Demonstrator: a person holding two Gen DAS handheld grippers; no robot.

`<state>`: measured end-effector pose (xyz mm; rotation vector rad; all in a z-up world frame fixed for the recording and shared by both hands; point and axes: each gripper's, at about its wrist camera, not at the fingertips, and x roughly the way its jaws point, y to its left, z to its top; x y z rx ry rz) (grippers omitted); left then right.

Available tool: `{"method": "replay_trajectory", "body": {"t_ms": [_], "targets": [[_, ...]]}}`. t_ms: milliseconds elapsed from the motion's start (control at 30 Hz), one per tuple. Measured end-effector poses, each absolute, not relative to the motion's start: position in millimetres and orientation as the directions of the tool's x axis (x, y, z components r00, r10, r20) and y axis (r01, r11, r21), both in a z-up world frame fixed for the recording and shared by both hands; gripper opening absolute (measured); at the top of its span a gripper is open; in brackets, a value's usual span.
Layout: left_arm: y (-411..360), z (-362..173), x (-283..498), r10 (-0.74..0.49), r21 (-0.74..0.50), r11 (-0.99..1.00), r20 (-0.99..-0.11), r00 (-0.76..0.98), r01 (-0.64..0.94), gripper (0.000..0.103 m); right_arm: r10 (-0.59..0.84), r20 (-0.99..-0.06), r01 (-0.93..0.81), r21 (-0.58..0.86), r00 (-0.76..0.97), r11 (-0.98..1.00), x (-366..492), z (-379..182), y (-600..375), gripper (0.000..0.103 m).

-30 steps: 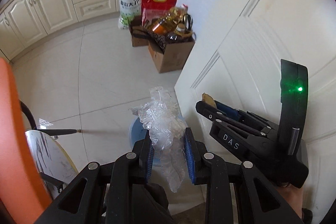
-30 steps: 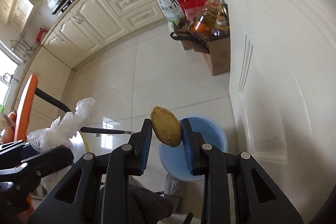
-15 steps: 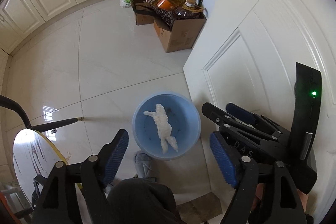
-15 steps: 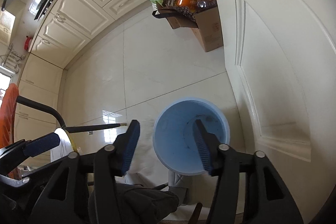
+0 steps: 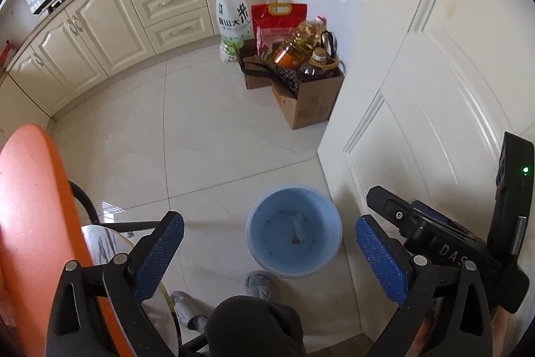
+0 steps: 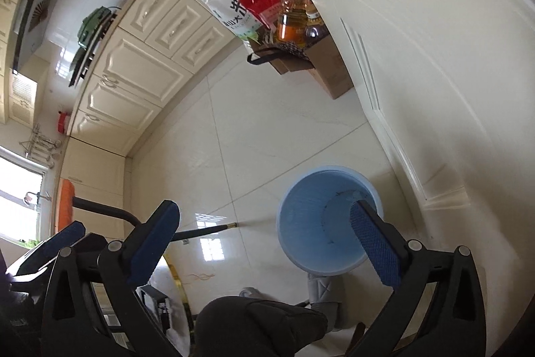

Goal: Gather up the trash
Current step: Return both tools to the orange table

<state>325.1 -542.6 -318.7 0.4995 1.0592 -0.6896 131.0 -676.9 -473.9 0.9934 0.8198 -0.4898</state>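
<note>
Blue trash bucket (image 5: 294, 231) stands on glossy tile floor (image 5: 200, 139) beside the white door (image 5: 434, 89), wrapper scraps inside; open floor beyond. Left tool (image 5: 267, 256) and right tool (image 6: 271, 251) are opening, nothing between.

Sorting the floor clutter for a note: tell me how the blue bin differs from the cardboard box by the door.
The blue bin is round, smooth plastic; the cardboard box is square-cornered and brown. The bin holds only a few scraps at its bottom, while the box is crammed with oil bottles that stick out above its rim. The bin stands close below the grippers, the box farther off. Both sit on the tiled floor beside the white door.
</note>
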Motion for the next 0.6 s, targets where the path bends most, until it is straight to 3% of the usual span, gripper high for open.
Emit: {"method": "replay_trajectory", "body": {"t_ms": [100, 333, 600], "targets": [[-523.6, -283.4, 308.1, -0.332, 0.037, 0.696, -0.869, 0.367, 0.717, 0.101, -0.029, -0.748, 0.667, 0.572, 0.663, 0.478, 126.4, -438.8, -669.3, 0.103], [-397.9, -197.1, 262.0, -0.419, 0.024, 0.766, -0.74, 0.527, 0.643, 0.102, -0.084, -0.632, 0.552, 0.596, 0.771, 0.584, 127.7, -337.6, -630.0, 0.103], [-239.2, -132.1, 218.1, -0.417, -0.008, 0.861, -0.584, 0.697, 0.509, 0.102, -0.076, -0.546, 0.405, 0.514, 0.834, 0.756, 156.7, -235.6, -539.1, 0.103]]}}
